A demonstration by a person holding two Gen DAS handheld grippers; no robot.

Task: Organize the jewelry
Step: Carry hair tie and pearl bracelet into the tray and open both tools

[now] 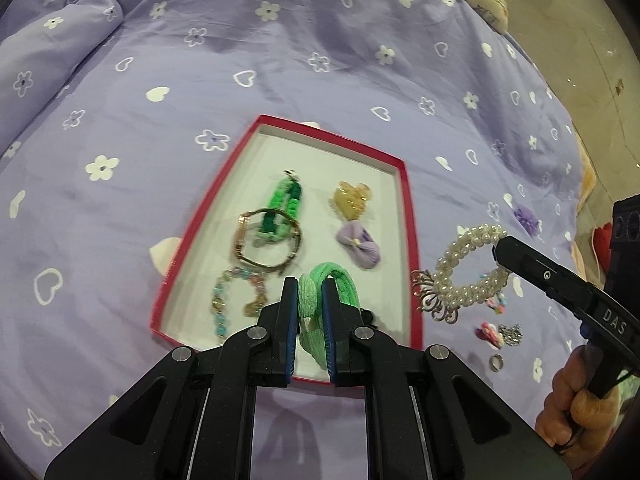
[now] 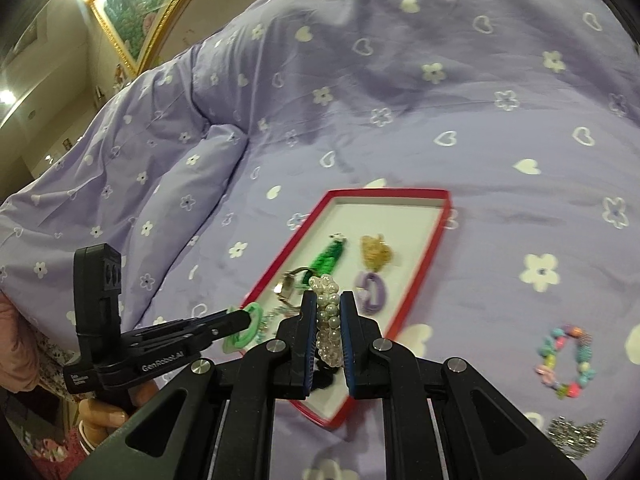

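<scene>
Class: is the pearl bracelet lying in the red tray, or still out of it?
Out: the pearl bracelet hangs clamped in the right gripper, not resting in the red tray.

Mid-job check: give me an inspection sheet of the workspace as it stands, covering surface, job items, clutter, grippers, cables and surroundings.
Surface: lilac bedspread printed with white hearts and flowers.
Job's things: red-rimmed white tray holds a green woven bracelet, gold watch, amber heart clip, lilac bow clip and pastel bead bracelet.
Clutter: colourful bead bracelet, silver chain and small ring lie loose on the bedspread.
Grippers: left gripper shut on a green fabric hair tie; right gripper shut on a white pearl bracelet.
Cables: nothing seen.
Surroundings: gold-framed picture on the wall.
</scene>
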